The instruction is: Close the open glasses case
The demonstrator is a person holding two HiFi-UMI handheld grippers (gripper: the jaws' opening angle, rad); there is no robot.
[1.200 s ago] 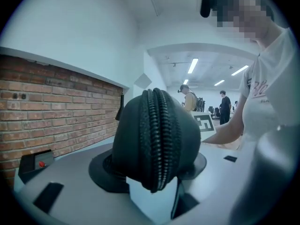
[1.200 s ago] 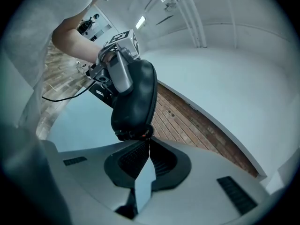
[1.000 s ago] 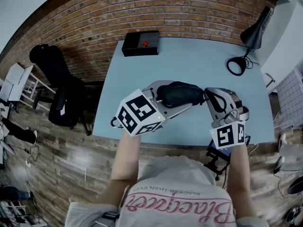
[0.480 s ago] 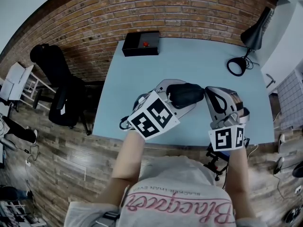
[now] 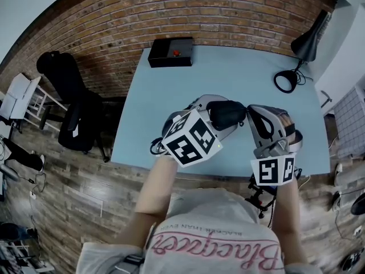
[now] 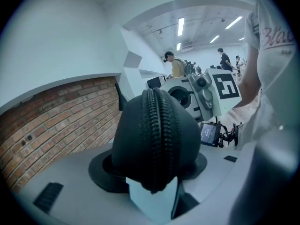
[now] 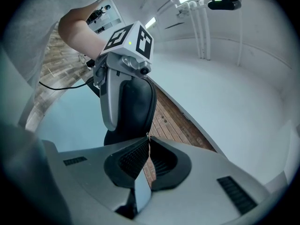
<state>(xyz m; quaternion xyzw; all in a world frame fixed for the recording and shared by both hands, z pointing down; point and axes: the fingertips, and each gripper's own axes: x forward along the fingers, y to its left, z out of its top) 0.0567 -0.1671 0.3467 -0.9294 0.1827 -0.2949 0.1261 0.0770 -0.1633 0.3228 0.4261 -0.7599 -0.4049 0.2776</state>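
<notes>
1 blue table by brick wall — box, lamp — glasses case gripped

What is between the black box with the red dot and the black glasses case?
Only bare light-blue tabletop. The head view shows nothing else lying between the black box and the black zippered glasses case.

A pale blue table carries a black box with a red button on top. Well to the right of the box stands a black desk lamp.
</notes>
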